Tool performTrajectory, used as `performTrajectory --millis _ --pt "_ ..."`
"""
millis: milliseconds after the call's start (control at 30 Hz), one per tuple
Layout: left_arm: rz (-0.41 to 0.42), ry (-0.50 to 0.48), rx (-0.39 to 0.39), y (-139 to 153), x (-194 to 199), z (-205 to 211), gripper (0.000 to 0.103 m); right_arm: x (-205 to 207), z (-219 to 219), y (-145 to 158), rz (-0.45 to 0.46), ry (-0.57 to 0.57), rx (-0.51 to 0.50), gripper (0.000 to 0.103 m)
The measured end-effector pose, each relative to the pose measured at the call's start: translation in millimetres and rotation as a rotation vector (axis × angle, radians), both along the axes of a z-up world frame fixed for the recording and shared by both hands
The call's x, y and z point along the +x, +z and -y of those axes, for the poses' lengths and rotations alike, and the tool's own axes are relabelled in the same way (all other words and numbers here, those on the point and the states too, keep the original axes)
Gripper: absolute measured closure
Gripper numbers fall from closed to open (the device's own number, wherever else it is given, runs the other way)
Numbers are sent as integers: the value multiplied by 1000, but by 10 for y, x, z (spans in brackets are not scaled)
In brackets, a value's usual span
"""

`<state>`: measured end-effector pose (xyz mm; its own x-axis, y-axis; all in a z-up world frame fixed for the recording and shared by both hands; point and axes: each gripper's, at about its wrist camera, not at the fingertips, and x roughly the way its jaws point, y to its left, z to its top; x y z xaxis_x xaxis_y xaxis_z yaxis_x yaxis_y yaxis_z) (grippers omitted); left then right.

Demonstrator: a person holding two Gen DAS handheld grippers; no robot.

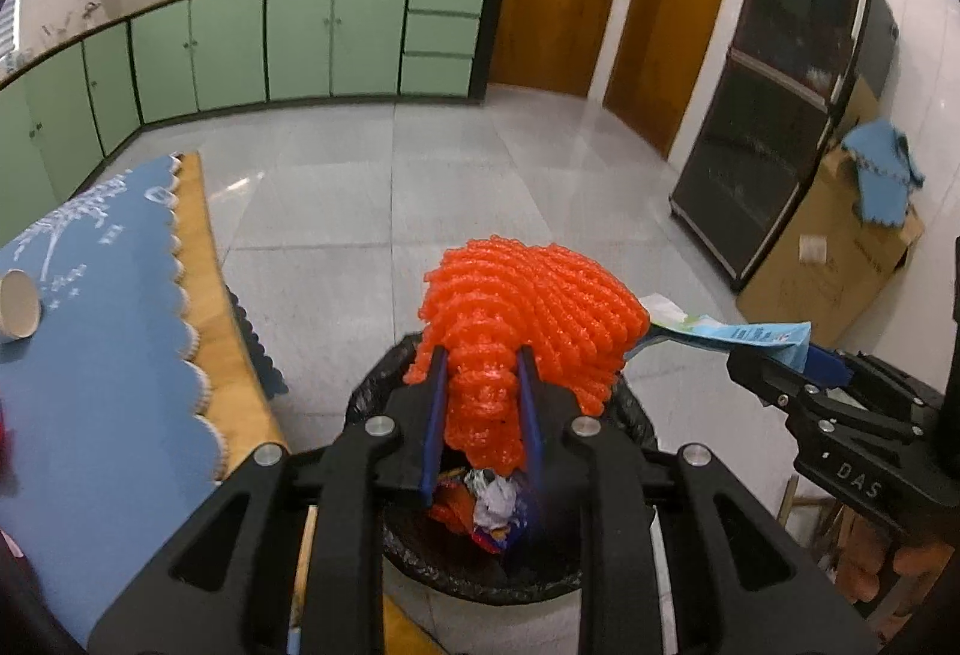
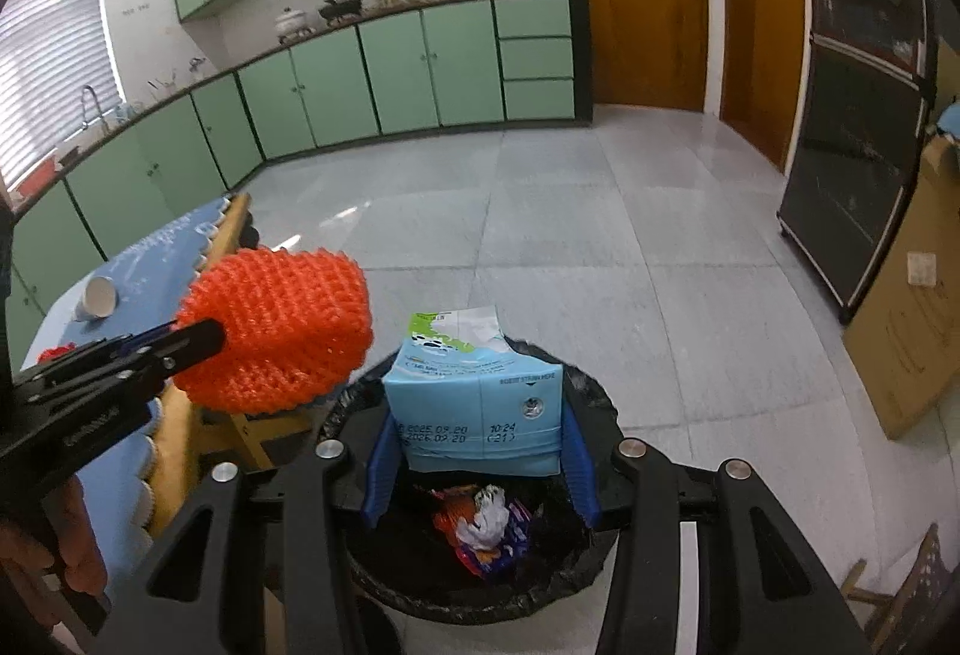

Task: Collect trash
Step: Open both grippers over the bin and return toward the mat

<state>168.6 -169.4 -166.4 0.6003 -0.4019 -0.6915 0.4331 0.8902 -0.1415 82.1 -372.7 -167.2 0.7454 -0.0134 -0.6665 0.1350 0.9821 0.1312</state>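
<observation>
Your left gripper (image 1: 480,361) pinches the orange foam net (image 1: 534,307) above the bin rim (image 1: 366,397), your right gripper (image 2: 477,451) clamps the milk carton (image 2: 474,403) alongside, bare floor (image 1: 420,187) beyond

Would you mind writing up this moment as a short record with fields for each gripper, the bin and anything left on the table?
left gripper: shut on orange foam net, held above the bin
right gripper: shut on blue milk carton, held over the bin
trash bin: black liner, crumpled wrappers already inside
table: blue cloth, paper cup lying on its side
status: neither item released yet
</observation>
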Motion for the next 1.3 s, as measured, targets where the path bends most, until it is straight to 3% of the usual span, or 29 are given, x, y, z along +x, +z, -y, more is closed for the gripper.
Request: performTrajectory --millis 167,233,333,600,800,933,1100,1300 --pt "-30 -11 0 -58 22 7 54 42 15 -127 -29 -5 -3 56" --pt "-32 -10 -14 -38 19 -30 51 93 -3 -164 -41 -5 -11 53" --pt "-29 -5 -31 5 3 -94 50 169 -18 -181 -50 -16 -23 39" --pt "40 79 -67 285 -132 -449 42 155 -118 -11 -2 -15 -13 26" --pt "135 234 -38 575 -372 -1122 35 177 -511 312 90 64 -3 16" --pt "168 358 24 622 -557 -1615 27 227 -902 484 140 157 29 10" --pt "143 505 85 536 -797 -2273 22 302 -1467 557 155 294 47 9" --pt "80 602 82 356 -987 -2828 21 313 -1969 524 147 401 63 9"
